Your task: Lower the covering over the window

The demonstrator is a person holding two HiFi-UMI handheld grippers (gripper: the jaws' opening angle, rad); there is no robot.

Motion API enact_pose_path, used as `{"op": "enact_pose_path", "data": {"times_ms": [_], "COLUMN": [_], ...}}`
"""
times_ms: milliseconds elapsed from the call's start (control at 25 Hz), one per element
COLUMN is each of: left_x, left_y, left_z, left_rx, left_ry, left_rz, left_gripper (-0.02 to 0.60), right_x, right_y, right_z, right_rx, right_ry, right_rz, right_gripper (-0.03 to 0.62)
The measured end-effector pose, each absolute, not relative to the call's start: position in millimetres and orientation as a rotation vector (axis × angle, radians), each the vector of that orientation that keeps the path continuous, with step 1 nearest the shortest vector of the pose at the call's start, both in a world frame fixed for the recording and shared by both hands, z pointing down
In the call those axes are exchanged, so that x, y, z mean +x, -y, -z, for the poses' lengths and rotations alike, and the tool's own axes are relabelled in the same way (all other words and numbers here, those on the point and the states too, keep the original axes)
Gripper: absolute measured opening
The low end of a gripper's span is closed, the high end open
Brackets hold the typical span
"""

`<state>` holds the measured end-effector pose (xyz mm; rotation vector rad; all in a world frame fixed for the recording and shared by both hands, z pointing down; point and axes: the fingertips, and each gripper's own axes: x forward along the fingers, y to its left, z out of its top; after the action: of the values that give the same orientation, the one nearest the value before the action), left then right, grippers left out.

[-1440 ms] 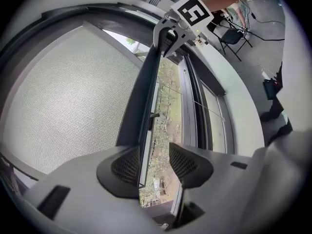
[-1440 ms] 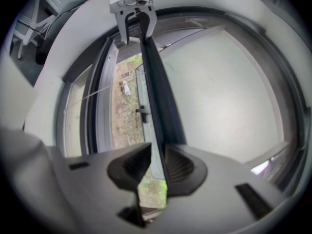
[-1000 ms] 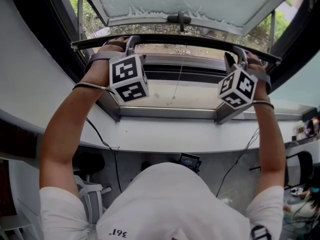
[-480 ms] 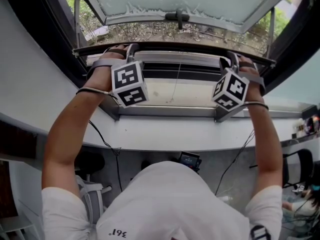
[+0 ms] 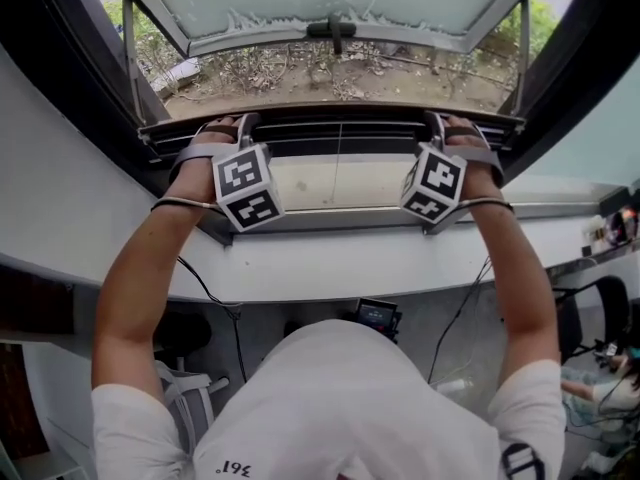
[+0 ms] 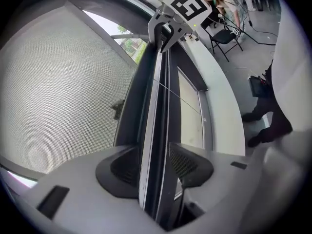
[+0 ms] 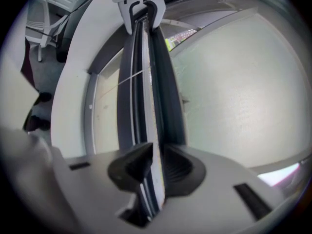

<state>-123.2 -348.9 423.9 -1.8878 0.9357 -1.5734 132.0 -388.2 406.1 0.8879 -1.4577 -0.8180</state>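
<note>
The covering's dark bottom bar (image 5: 330, 118) runs across the window opening, low down near the lower frame (image 5: 330, 223). My left gripper (image 5: 240, 126) is shut on the bar's left part, and my right gripper (image 5: 437, 123) is shut on its right part. In the left gripper view the bar (image 6: 157, 91) passes between the pads of the left gripper (image 6: 155, 165) and leads to the right gripper (image 6: 168, 26) at its far end. In the right gripper view the bar (image 7: 144, 77) is pinched in the right gripper (image 7: 155, 168). The covering's own sheet above the bar is hard to make out.
The window sash (image 5: 330, 3) swings outward above, with a dark handle (image 5: 330, 28) on its lower edge. A thin cord (image 5: 338, 173) hangs over the lower pane. Below runs a white sill ledge (image 5: 330, 268). Cables, a small device (image 5: 378, 318) and chairs lie beneath.
Both grippers have come down together with the bar held in them. The bar now sits much closer to the lower window frame than a second ago.
</note>
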Motion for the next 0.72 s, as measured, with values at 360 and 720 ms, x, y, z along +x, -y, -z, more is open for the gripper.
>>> {"op": "enact_pose_path", "data": {"times_ms": [360,720], "left_x": [-122.1,-123.5], "left_y": [346.5,345.7], "left_z": [-435.9,-448.4], "left_rx": [-1.905,-1.920], "left_ry": [-0.919,-0.903], "left_rz": [1.593,1.617], "left_gripper": [0.195,0.195], "right_x": [133.0,131.7], "right_y": [384.9,384.0], "right_z": [-422.3,-435.9], "right_rx": [0.860,0.835], "right_ry": [1.458,1.436], "right_rz": [0.786,0.767], "right_gripper": [0.080,0.090]}}
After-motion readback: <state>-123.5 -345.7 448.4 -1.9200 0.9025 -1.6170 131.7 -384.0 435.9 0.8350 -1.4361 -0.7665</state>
